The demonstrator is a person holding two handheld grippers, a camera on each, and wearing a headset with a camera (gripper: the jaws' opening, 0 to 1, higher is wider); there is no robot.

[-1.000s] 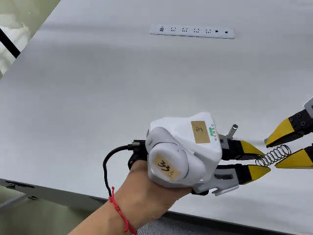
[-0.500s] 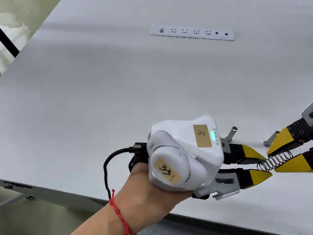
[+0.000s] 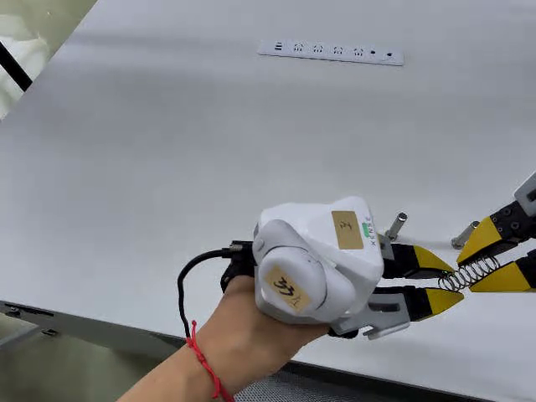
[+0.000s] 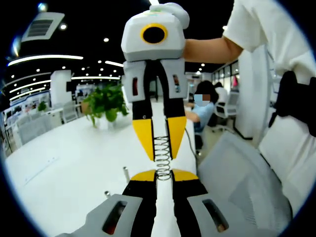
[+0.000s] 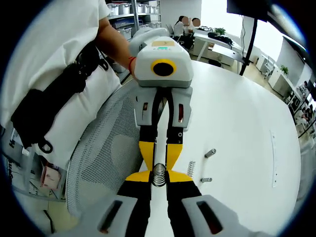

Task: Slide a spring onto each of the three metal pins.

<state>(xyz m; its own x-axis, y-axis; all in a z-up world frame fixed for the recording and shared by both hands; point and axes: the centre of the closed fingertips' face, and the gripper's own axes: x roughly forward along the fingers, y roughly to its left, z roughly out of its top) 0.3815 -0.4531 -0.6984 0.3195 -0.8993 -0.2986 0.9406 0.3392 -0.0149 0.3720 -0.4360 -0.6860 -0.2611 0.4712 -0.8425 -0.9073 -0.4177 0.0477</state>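
Note:
A small metal spring (image 3: 467, 272) hangs in the air between my two grippers, above the white table (image 3: 209, 151). My right gripper (image 3: 494, 258) comes in from the right with its yellow-tipped jaws shut on the spring's far part. My left gripper (image 3: 452, 280) faces it, and its yellow tips close around the spring's (image 4: 162, 155) near end. In the right gripper view the spring (image 5: 158, 174) shows end-on between my right gripper's tips (image 5: 159, 177). Two metal pins (image 3: 395, 226) (image 3: 465, 234) rest on the table behind the jaws.
A second spring (image 5: 191, 169) lies on the table by two pins (image 5: 210, 153) (image 5: 206, 180). A white power strip (image 3: 331, 52) lies at the table's far side. A mesh chair (image 5: 103, 153) stands at the table's near edge. People sit at desks in the background.
The right gripper has carried the spring left toward the left gripper, and the spring's end now sits between the left tips. A second pin has come into sight behind the right jaws.

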